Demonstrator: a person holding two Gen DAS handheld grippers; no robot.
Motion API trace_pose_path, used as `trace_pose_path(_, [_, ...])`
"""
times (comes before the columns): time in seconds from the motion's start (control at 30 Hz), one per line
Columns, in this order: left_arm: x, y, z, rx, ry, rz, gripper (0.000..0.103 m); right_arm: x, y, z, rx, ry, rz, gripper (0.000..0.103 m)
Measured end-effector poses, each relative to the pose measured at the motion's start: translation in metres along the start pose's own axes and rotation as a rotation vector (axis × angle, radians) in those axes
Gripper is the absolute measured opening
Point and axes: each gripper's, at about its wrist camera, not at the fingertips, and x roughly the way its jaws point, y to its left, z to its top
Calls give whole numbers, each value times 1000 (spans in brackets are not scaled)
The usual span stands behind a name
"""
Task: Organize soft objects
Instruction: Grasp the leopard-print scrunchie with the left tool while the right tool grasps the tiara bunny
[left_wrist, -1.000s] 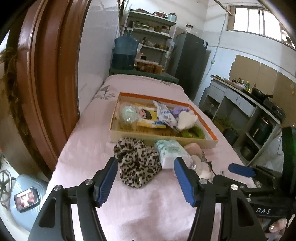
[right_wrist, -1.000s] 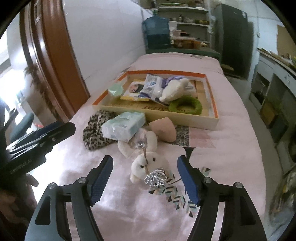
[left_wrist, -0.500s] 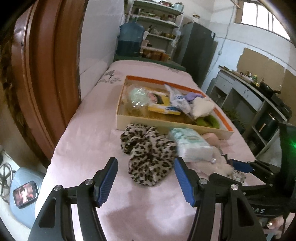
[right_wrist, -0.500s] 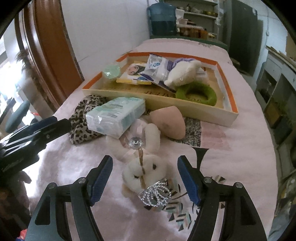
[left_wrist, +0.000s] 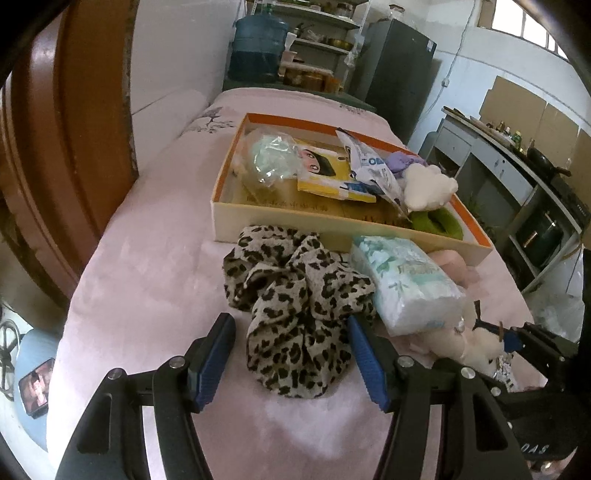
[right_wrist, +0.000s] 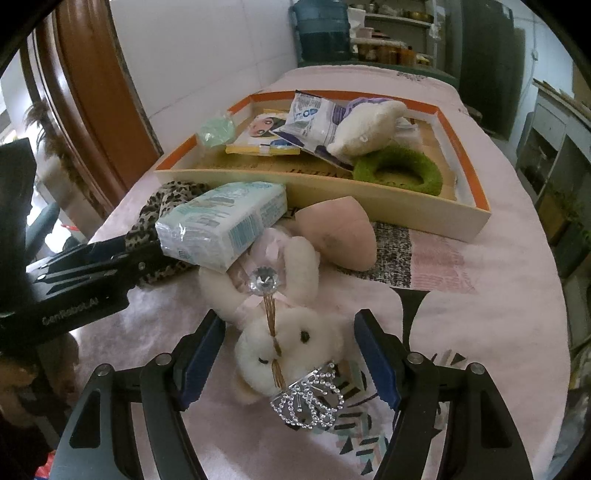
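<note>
A leopard-print scrunchie (left_wrist: 291, 295) lies on the pink cloth in front of the orange-rimmed tray (left_wrist: 280, 229). My left gripper (left_wrist: 291, 362) is open, its blue pads either side of the scrunchie's near end. A white plush bunny with a silver tiara (right_wrist: 291, 354) lies on its back; my right gripper (right_wrist: 290, 358) is open around its head. A tissue pack (right_wrist: 225, 221) rests across the bunny and scrunchie, and a pink sponge (right_wrist: 340, 236) sits beside it. The tray (right_wrist: 476, 221) holds a white plush, a green ring (right_wrist: 399, 173), packets and a booklet.
The table is narrow, with a wooden door frame (left_wrist: 74, 140) on the left and a drop to the floor on both sides. Shelves, a water bottle (left_wrist: 258, 55) and a dark fridge stand beyond the far end. A phone (left_wrist: 35, 384) lies on a stool at lower left.
Both grippers have moved forward and down. The scrunchie now sits between the left pads and the bunny's head between the right pads. Nothing on the table has shifted.
</note>
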Motion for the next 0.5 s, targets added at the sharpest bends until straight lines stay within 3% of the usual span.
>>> trace_pose_path(0.07, [1, -2, 1, -3, 3, -7, 58, 0, 1, -1, -5, 1, -6, 74])
trace_pose_path(0.17, [3, -3, 3, -3, 7, -22, 37, -1, 1, -2, 0, -3, 2, 58])
trace_pose_path(0.2, [3, -3, 3, -3, 8, -26, 27, -2, 0, -2, 6, -3, 13, 55])
trace_pose_path(0.27, [3, -1, 3, -9, 6, -36, 18, -3, 0, -2, 9, -1, 16, 51])
trace_pose_path(0.5, [-3, 4, -1, -39, 1, -76, 14, -9, 0, -5, 19, -1, 24, 46])
